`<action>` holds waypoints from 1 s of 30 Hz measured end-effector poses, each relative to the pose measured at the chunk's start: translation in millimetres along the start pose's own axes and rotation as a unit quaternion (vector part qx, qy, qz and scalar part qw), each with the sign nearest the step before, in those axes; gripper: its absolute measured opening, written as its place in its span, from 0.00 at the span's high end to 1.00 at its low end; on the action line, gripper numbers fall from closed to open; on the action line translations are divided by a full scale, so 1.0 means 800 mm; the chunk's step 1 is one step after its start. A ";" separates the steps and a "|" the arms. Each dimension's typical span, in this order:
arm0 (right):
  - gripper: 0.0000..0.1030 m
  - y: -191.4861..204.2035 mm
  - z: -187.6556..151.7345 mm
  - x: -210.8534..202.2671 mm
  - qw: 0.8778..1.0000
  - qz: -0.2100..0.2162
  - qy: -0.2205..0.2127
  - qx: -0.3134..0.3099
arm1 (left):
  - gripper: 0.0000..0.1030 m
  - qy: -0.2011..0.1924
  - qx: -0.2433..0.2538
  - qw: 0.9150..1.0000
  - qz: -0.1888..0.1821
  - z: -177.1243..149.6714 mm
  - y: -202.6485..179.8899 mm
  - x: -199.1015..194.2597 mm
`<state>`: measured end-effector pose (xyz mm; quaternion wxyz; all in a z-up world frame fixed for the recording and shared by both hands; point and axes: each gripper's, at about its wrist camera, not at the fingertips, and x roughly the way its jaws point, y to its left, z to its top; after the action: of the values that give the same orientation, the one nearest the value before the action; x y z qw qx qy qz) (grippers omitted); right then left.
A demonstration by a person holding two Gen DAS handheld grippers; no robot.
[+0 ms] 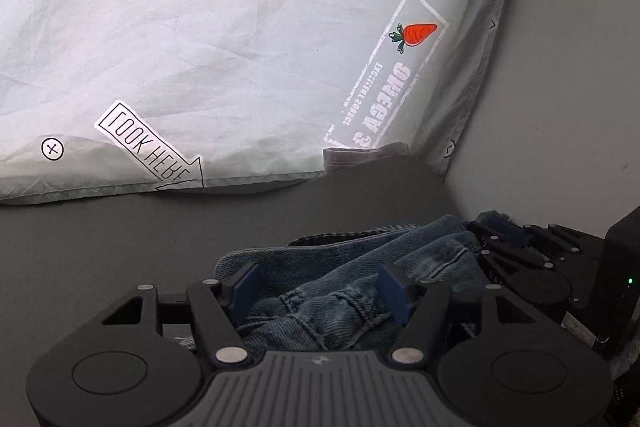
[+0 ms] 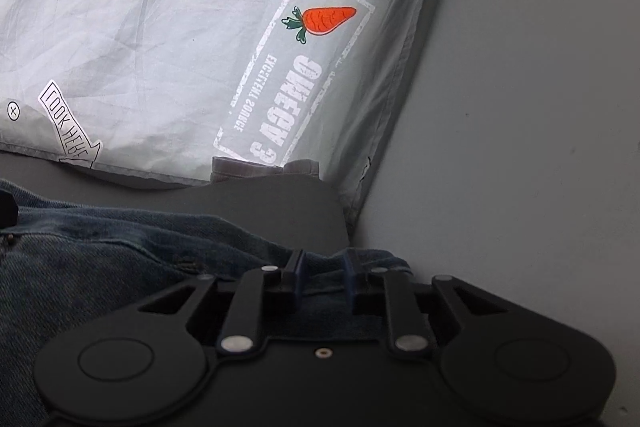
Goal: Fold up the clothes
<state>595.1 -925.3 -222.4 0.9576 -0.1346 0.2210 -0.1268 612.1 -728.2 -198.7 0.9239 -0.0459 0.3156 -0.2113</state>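
Just below the carrot-print pillow [image 2: 200, 47], the jeans [image 1: 344, 291] lie bunched on the grey sheet [image 1: 120, 247] — left gripper [image 1: 320, 291] spread wide around denim, right gripper [image 2: 322, 279] narrowed onto an edge — likely readying a fold.

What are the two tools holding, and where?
The right tool pinches the jeans at a folded edge. The left tool is open around bunched denim, gripping nothing.

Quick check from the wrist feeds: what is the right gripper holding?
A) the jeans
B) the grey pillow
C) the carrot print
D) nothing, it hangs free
A: in the right wrist view the right gripper has its jaws nearly together, pinching the edge of the jeans.
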 end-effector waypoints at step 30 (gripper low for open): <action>0.15 0.144 0.134 -0.466 0.962 0.214 -0.025 0.168 | 0.00 -0.202 -0.088 0.975 -0.006 -0.008 0.121 -0.516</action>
<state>340.9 -683.8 -20.9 0.9764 0.0757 0.1964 0.0492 349.9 -466.8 7.8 0.9597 -0.1709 0.1397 -0.1741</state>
